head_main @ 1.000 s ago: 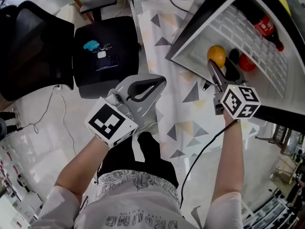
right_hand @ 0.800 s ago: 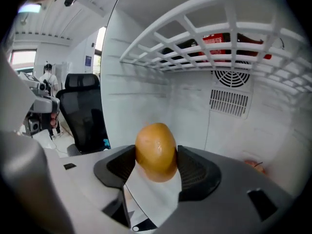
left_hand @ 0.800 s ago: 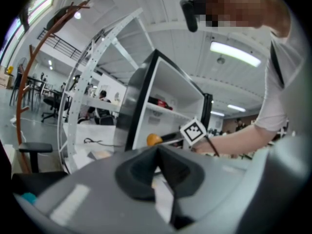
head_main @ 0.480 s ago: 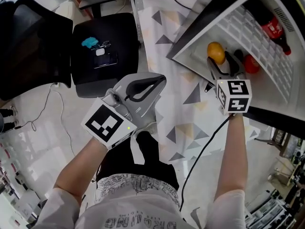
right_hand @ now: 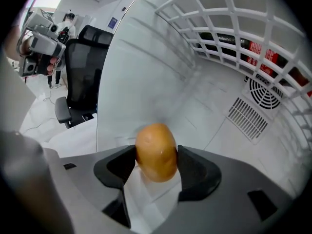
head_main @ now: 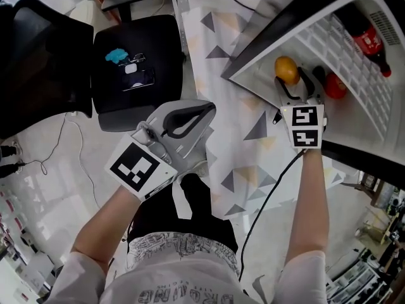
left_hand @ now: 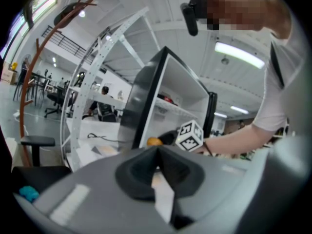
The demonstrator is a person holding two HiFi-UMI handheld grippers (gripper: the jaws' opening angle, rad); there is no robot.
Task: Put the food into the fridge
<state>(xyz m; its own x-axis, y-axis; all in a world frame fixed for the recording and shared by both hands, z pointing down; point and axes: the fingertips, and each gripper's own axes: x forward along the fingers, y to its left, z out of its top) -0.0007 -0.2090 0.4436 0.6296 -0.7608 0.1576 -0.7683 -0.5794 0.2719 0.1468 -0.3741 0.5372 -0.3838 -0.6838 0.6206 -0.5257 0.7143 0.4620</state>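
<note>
While the left gripper [left_hand: 156, 150] hangs outside the fridge [right_hand: 146, 67] with its jaws pressed together on nothing, the right gripper [right_hand: 157, 165] clamps the orange fruit [right_hand: 156, 151] between both pads, inside the white compartment under the wire shelf [right_hand: 234, 28]. In the right gripper view the fruit's long axis stands upright (crosswise to the closing line), one blunt end up.

Right tongs [head_main: 295, 82] slightly deeper into fridge [head_main: 345, 52]
</note>
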